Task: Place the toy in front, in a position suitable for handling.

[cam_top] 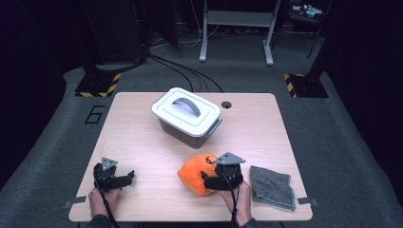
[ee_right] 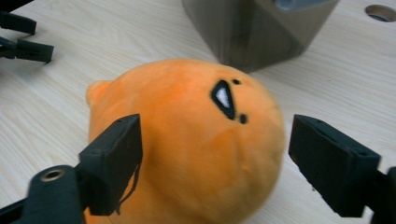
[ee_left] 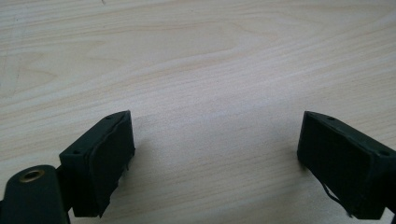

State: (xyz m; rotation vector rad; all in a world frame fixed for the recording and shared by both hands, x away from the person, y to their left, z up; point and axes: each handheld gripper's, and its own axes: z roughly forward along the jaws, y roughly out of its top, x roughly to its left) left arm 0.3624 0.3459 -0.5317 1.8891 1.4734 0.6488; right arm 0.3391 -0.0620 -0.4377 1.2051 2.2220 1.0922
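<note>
Two grippers are in our hands at the near edge of the tabletop (cam_top: 142, 137). Our right gripper (ee_right: 212, 154) has its jaws spread wide on either side of an orange plush toy (ee_right: 187, 140) — in the right gripper view the left jaw sits against or just in front of the toy's flank, while the right jaw stands a little clear of it, so nothing is clamped. The toy is round, with a small black-and-white mark stitched on its upper side, and it lies on the wood at the near right of the tabletop, right in front of our right hand (cam_top: 240, 199). From the high view the right gripper (cam_top: 209, 180) overlaps the toy's near right side, and we cannot tell there whether the jaws touch it.

Our left gripper (ee_left: 215, 154) is also wide open and holds nothing — bare wood grain lies between its jaws. In the high view it (cam_top: 126, 178) rests low at the near left, well apart from the toy, with our left hand (cam_top: 97, 197) behind it.

Beyond the toy, toward the middle of the tabletop, stands a grey box (cam_top: 187, 130) with a white lid (cam_top: 185, 111) shut on it, its handle lying flat. A folded grey cloth (cam_top: 271, 187) lies just beside our right hand, on its right.
</note>
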